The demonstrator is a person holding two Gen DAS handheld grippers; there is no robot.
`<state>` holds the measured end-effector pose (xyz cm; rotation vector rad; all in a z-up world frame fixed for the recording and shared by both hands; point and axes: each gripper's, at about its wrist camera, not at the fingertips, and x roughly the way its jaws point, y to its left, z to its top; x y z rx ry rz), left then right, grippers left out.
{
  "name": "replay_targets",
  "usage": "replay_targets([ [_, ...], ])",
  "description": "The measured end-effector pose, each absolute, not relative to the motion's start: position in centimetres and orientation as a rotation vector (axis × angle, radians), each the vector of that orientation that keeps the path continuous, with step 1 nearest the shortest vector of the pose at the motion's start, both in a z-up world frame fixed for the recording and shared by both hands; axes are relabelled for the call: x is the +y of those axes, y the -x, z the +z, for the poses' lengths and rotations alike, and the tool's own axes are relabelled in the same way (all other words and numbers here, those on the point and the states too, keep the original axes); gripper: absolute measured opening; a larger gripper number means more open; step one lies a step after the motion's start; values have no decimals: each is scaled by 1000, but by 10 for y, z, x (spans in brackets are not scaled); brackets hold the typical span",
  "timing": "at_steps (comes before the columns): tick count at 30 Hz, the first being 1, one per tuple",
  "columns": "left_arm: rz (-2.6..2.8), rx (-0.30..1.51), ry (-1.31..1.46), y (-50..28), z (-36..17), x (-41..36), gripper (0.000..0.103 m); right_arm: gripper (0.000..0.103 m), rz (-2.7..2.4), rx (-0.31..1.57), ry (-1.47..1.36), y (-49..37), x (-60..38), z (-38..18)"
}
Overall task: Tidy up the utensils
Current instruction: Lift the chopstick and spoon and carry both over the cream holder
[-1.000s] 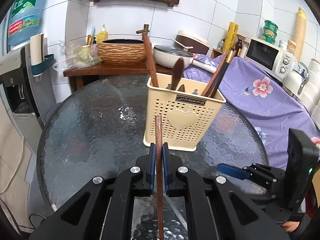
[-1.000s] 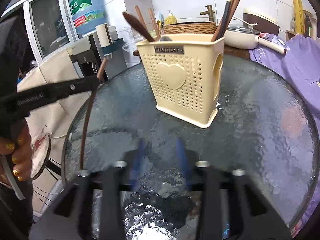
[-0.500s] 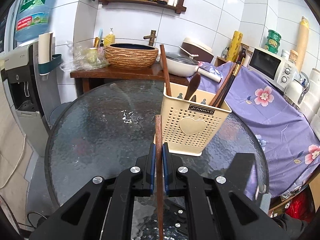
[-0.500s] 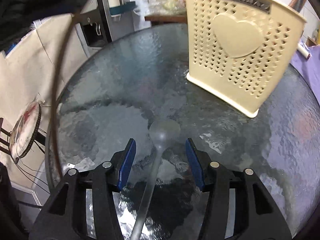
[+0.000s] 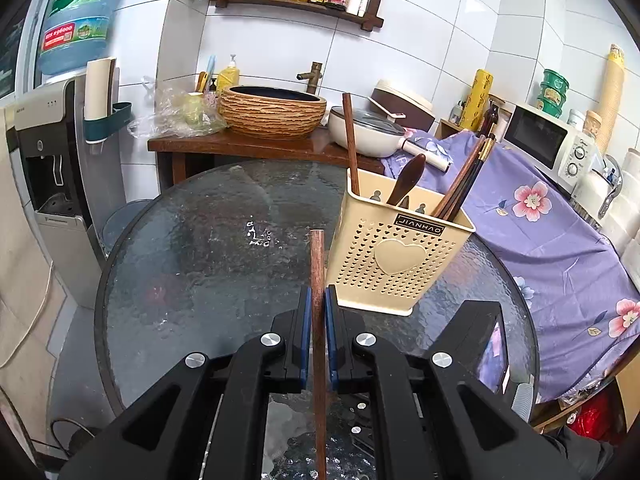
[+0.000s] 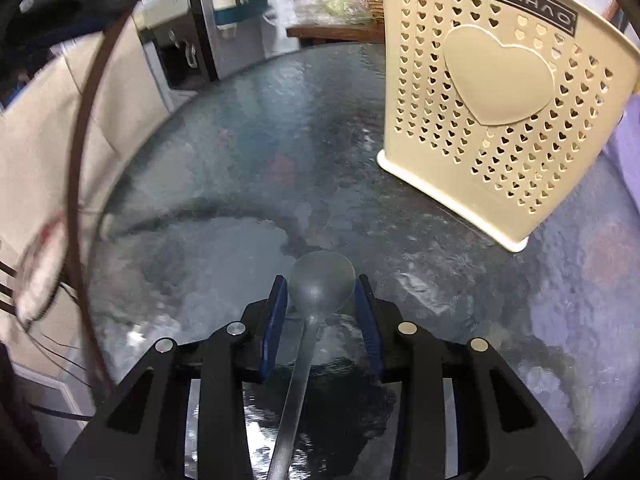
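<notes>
My left gripper (image 5: 317, 304) is shut on a brown wooden chopstick (image 5: 317, 264) that points forward over the glass table. The cream perforated utensil holder (image 5: 400, 256) stands just right of the chopstick tip, with a wooden spoon (image 5: 408, 178) and several chopsticks (image 5: 464, 180) in it. In the right wrist view a grey metal spoon (image 6: 322, 280) lies on the glass. My right gripper (image 6: 321, 294) is low over it, jaws closing, and the blue pads (image 6: 280, 300) touch both sides of the bowl. The holder (image 6: 492, 92) stands ahead to the right.
The round glass table (image 5: 200, 248) has a dark rim. Behind it are a wooden counter with a woven basin (image 5: 272, 110) and a pan (image 5: 368, 130). A purple flowered cloth (image 5: 540, 232) lies to the right, and a water dispenser (image 5: 52, 152) stands on the left.
My right gripper sank toward the table over the metal spoon, and its jaws narrowed onto the bowl. The left gripper, still holding its chopstick, drifted slightly, so the holder sits further right in its view.
</notes>
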<state>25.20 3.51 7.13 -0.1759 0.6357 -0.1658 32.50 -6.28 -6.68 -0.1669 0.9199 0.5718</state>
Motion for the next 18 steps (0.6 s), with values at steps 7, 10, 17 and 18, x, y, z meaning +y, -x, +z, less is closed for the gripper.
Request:
replay_targets([
  [7,-176,624,173,-251,75,30,7,36,611,778,99,-305,-90,-27],
  [10,-180,622,168,-250,75,28,7,35,626,710,86,-292,-102,-9],
  [17,-184,622,164,-249,76,24,7,27,632,607,50,-273,-129,21],
  [18,-185,622,162,-249,77,22,7,3,632,602,51,-271,-132,25],
])
